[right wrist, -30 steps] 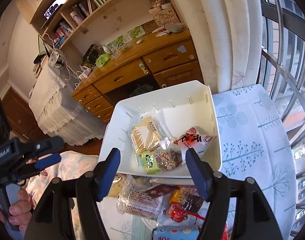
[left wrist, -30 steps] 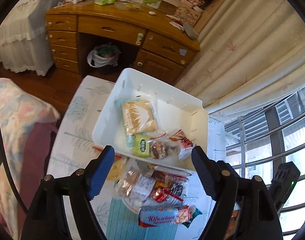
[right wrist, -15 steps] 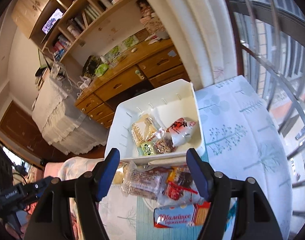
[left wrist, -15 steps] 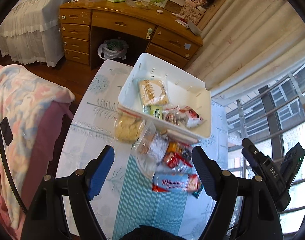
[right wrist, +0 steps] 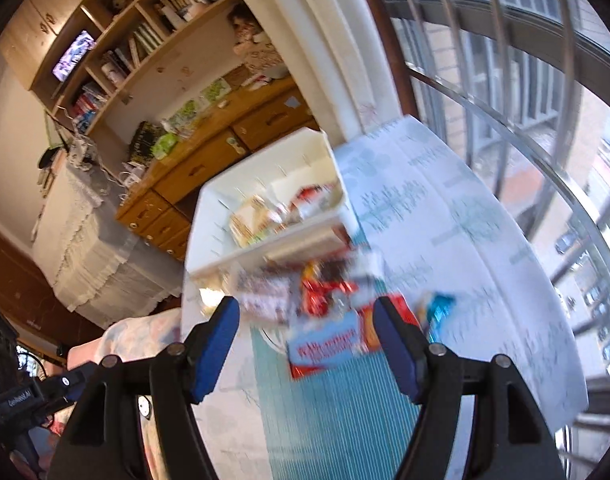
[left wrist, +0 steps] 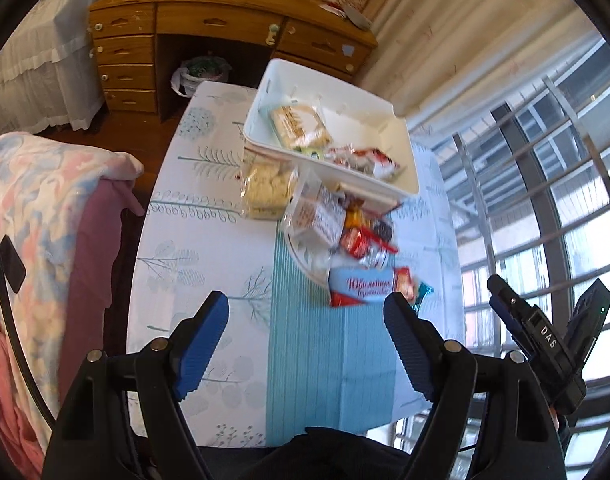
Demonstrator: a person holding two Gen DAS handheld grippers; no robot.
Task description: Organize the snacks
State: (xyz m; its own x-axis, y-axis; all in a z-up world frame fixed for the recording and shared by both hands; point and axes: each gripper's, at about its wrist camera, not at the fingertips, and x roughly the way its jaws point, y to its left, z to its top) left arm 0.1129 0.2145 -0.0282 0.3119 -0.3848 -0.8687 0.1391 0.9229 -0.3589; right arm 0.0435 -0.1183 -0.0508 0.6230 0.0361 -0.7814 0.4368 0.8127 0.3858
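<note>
Left claw (left wrist: 307,332) agape, empty, right claw (right wrist: 307,340) likewise

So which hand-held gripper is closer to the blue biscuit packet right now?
Right, by a small margin. The right hand-held gripper has the blue biscuit packet between its open fingertips; the left hand-held gripper sits just short of the packet, open.

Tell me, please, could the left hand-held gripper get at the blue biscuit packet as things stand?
Probably yes: the left hand-held gripper is open and empty, and the blue biscuit packet lies uncovered just ahead, nearest in the pile.
</note>
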